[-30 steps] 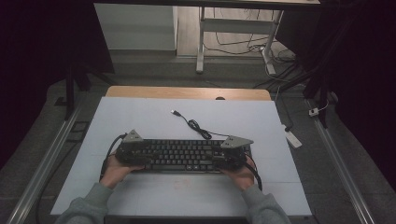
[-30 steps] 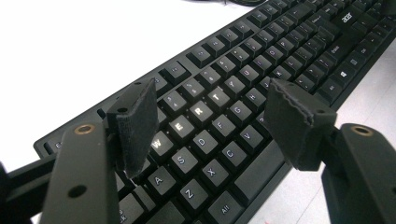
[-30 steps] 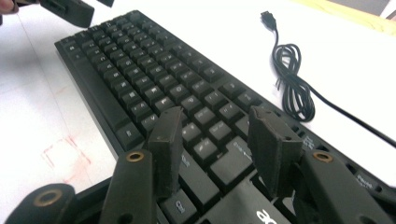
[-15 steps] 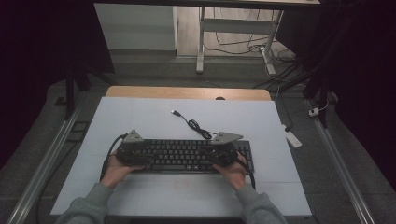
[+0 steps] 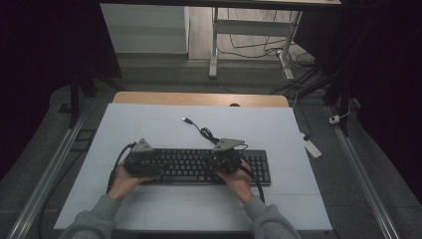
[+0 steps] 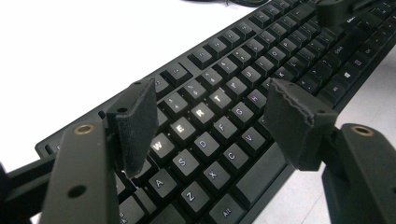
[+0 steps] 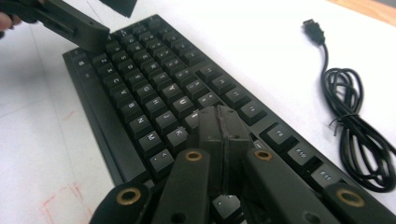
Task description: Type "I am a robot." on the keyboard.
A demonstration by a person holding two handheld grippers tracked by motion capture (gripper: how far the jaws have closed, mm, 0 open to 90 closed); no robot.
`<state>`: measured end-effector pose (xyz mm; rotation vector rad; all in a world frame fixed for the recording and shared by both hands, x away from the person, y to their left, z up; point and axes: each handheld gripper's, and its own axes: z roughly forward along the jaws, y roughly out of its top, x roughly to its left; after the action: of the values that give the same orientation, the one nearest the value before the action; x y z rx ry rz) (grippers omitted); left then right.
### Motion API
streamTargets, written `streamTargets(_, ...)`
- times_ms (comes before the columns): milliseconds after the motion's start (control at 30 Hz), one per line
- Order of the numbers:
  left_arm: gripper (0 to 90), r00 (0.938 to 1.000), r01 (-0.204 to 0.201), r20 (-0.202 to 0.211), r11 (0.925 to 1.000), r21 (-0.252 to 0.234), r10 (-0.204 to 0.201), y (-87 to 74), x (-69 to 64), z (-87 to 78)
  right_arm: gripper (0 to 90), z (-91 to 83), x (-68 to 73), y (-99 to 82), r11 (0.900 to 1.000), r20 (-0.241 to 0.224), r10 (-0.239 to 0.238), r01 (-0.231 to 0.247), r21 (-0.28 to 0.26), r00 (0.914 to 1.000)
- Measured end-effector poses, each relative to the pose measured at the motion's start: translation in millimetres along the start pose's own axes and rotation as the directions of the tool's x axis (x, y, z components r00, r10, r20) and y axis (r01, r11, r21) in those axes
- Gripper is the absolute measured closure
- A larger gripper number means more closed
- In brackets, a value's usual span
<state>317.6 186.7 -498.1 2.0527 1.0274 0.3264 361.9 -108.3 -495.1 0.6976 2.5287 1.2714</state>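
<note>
Dim room around a pale table (image 5: 149, 124), wooden edge along the far side, metal rails on the floor at either flank. Black keyboard (image 5: 199, 167) flat on the sheet near the person's side, long edge running left to right. From its far edge, a coiled black cable (image 5: 206, 133) trailing away across the sheet and ending in a bare USB plug (image 5: 186, 120) — lying loose, plugged into nothing.

Left gripper (image 5: 142, 163) over the keyboard's left end, held in the left hand (image 5: 122, 181). Seen along its own jaws: left gripper (image 6: 210, 116) with both pads wide apart, nothing between them, hovering above the lit letter keys (image 6: 198, 112) — W, E, R glowing brightest. Pads frayed at the edges, not touching any key as far as can be told.

Right gripper (image 5: 223, 162) over the middle of the keyboard, in the right hand (image 5: 239, 181). Along its own jaws: right gripper (image 7: 219, 126) just closed, pads pressed flat together with nothing pinched, tip down among the letter keys close to K and M. Whether the tip actually presses a key — cannot tell. Cable coil (image 7: 359, 140) off beside the keyboard (image 7: 140, 93), well apart from the closed tip.
</note>
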Motion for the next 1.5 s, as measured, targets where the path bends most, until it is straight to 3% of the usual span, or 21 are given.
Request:
streamTargets(567, 34.4, 1.0000, 0.003, 0.002, 1.0000, 0.007, -0.003, -0.5, 0.0, 1.0, 89.3, 27.5, 1.6, 4.6, 0.9992, -0.015, 0.002, -0.001, 0.041, 0.9999)
streamTargets(1133, 33.9, 0.9999, 0.012, 0.007, 0.9999, 0.003, -0.012, -0.4, 0.0, 1.1, 89.5, 40.3, 0.8, 1.0, 0.9953, 0.014, -0.010, 0.009, 0.097, 0.9999)
streamTargets(1367, 33.9, 0.9999, 0.011, 0.007, 0.9999, 0.000, -0.011, -0.4, 0.4, 0.6, 89.6, 34.6, 1.4, 3.1, 0.9977, 0.019, -0.020, 0.019, 0.065, 0.9996)
streamTargets(1500, 33.9, 0.9999, 0.013, 0.005, 0.9999, -0.001, -0.013, -0.6, 0.9, 0.1, 89.5, 27.0, -0.9, 4.1, 0.9994, 0.016, 0.002, -0.003, 0.034, 0.9999)
